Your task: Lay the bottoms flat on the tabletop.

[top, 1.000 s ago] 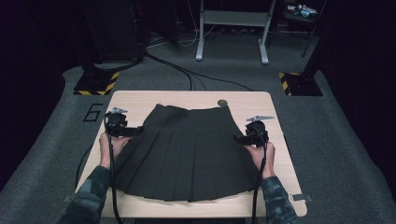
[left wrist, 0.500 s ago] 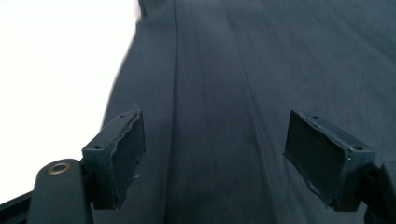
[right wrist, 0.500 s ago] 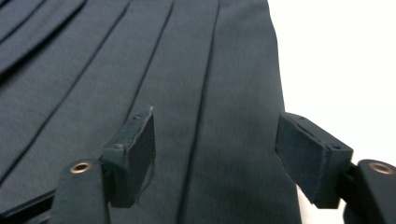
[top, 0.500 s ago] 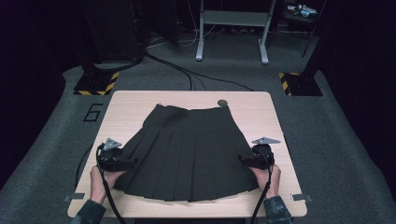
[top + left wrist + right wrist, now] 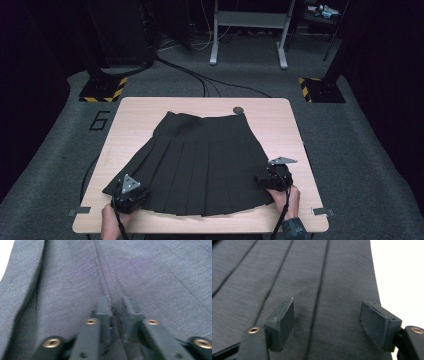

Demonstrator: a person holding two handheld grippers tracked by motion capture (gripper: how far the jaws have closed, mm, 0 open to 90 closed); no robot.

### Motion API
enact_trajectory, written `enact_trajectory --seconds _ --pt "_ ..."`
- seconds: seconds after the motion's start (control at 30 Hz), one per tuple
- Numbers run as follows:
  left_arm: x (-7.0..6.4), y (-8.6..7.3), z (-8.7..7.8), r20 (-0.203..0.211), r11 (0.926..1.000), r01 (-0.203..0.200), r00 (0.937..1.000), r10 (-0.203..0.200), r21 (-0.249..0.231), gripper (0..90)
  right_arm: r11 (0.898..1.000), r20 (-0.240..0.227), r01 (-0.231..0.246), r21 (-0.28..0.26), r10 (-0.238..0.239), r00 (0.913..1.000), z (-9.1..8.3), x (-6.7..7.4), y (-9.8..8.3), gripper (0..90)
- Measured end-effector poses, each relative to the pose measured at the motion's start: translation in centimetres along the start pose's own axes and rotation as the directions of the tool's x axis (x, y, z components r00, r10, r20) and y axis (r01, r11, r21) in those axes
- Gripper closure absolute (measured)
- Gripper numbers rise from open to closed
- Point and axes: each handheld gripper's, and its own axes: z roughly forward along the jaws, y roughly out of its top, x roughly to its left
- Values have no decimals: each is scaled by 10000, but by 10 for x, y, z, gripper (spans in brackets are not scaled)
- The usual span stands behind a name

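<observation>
A dark pleated skirt (image 5: 200,160) lies flat on the pale wooden table (image 5: 135,115), waistband at the far side and hem toward the person. My left gripper (image 5: 131,192) sits on the skirt's near left hem corner. In the left gripper view its jaws (image 5: 116,303) stand almost together, with a ridge of skirt cloth (image 5: 62,277) pinched between them. My right gripper (image 5: 270,177) rests at the near right edge of the skirt. In the right gripper view it (image 5: 327,315) is open, the pads (image 5: 283,322) spread wide just above the pleats (image 5: 312,270), beside the skirt's edge and the bare table (image 5: 402,277).
A small dark round disc (image 5: 238,110) lies on the table just beyond the waistband. Bare wood borders the skirt left and right. On the grey floor beyond are cables, a metal stand (image 5: 248,30) and yellow-and-black striped bases (image 5: 102,90).
Both grippers have moved from the skirt's upper sides down toward the person, to the near hem corners. The left jaws have come together on a fold of cloth.
</observation>
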Motion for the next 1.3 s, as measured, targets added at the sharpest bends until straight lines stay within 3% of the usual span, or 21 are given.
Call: enact_trajectory --seconds 0.1,0.23,0.27,0.33,0.37,0.4,0.43,0.5,0.57,0.63,0.7,0.73,0.8,0.87,0.93,1.03,1.1,1.23,1.3 --pt "-6 -3 -1 -190 9998 39 9998 -43 -186 875 10000 97 -26 -86 27 9999 -1 -3 -5 295" --pt "-5 -7 -7 566 9987 402 9977 -385 -300 866 9998 264 -171 -60 173 9995 -5 -5 -8 300" --pt "-3 -8 -12 745 9965 721 9948 -688 -419 824 9998 299 -169 -82 172 9994 -6 -6 -10 301" --pt "2 -9 -22 651 9930 990 9934 -948 -647 635 9998 362 -158 -122 162 9992 -9 -9 -12 295" --pt "7 -10 -29 546 9905 1127 9926 -1086 -792 620 9997 391 -191 -133 197 9990 -10 -9 -12 292" --pt "13 -9 -36 55 9881 1189 9929 -1190 -975 585 9995 409 -271 -166 278 9988 -12 -10 -12 290" --pt "19 -9 -39 -316 9835 1385 9892 -1430 -1161 527 9996 443 -208 -195 216 9988 -13 -11 -12 289" --pt "34 -10 -42 -850 9805 1592 9819 -1694 -1155 491 9994 519 -221 -270 235 9984 -16 -13 -11 287" --pt "45 -11 -36 -1321 9835 1567 9769 -1678 -905 487 9990 515 -207 -392 227 9984 -19 -13 -10 286" --pt "56 -15 -25 -1481 9841 1685 9734 -1750 -554 540 9986 481 -191 -485 215 9986 -20 -12 -8 284" --pt "57 -21 -15 -1395 9853 1674 9754 -1705 -333 670 9988 471 -113 -485 136 9988 -18 -11 -7 284" --pt "55 -22 -14 -1457 9873 1555 9766 -1585 -316 742 9989 422 -103 -462 123 9990 -17 -10 -6 284" --pt "46 -25 -17 -1525 9908 1290 9792 -1337 -405 805 9994 487 -32 -350 49 9988 -15 -9 -6 285" --pt "35 -27 -23 -1510 9954 933 9839 -957 -227 817 9995 516 -87 -302 103 9986 -15 -11 -8 285" --pt "28 -30 -29 -1315 9953 937 9867 -960 -230 798 9993 558 -288 -237 300 9980 -16 -12 -10 281" --pt "27 -30 -42 -722 9939 1063 9915 -1081 -278 692 9992 637 -320 -231 334 9974 -21 -15 -12 271" --pt "30 -22 -52 -613 9925 1155 9911 -1179 -411 517 9989 660 -317 -339 339 9972 -24 -18 -12 245" --pt "45 9 -57 -772 9906 982 9914 -1057 -954 273 9976 547 -269 -639 304 9980 -31 -16 -3 169" --pt "55 33 -44 -673 9920 939 9927 -998 -849 189 9985 418 -196 -505 218 9989 -30 -12 4 141"
